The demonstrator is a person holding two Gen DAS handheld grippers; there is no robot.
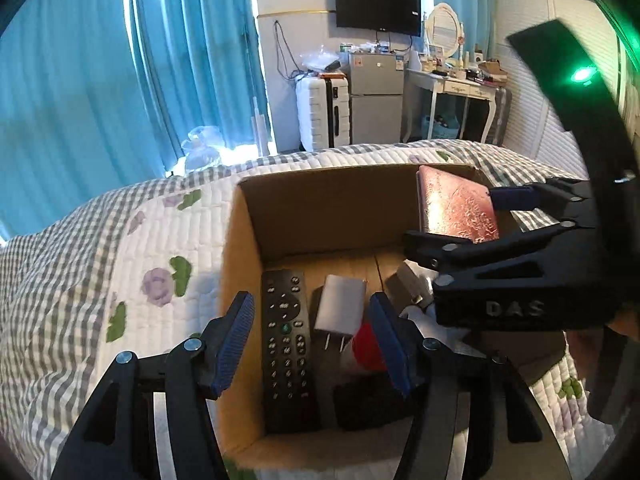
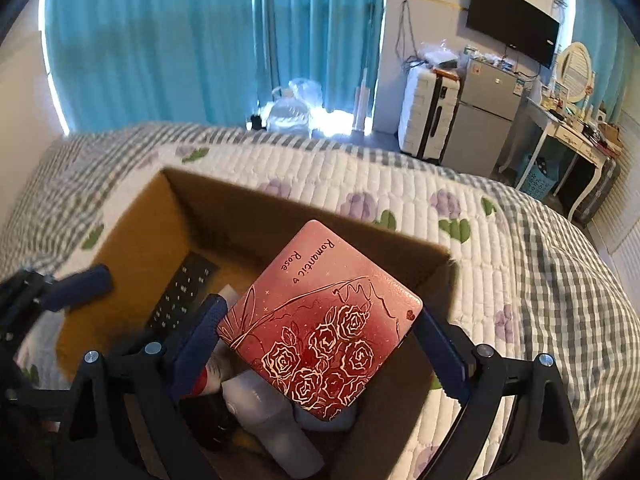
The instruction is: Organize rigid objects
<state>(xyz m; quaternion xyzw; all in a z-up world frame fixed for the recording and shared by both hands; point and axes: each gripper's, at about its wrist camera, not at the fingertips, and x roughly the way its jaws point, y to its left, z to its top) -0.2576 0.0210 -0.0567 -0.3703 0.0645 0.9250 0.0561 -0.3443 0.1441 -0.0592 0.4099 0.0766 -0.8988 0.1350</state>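
So the step in hand looks like dropping stuff into the open brown cardboard box (image 2: 132,240) sitting on the quilted white-and-grey checked bedspread with purple flowers (image 2: 500,248); the right gripper (image 2: 320,344) has its blue pads clamped across the flat pink-red square tin printed with roses and "Romantic Rose" (image 2: 324,324), jaws spread wide because the tin is wide; the tin hangs tilted over the box's right half, above the clutter, not yet resting on anything as far as I can tell. The left gripper (image 1: 314,340) hovers over the near left part of the box with its fingers apart and nothing between the pads; right under it, on the box floor, lie the long black remote control with grey buttons (image 1: 286,344) along the left wall and the small white plug-in charger block (image 1: 340,312) just beside it; there's also something red and round (image 1: 366,346) next to the charger, too blurred to name. No earlier shot, so I won't guess what the left one was doing. My read: the next move calls for lowering the tin into whatever free spot is left against the box's right or far wall, probably flat or on edge, then spreading the pads; watch it doesn't land on the white bottle-ish things (image 2: 256,404) below and slide; left gripper should back off first, it's close.
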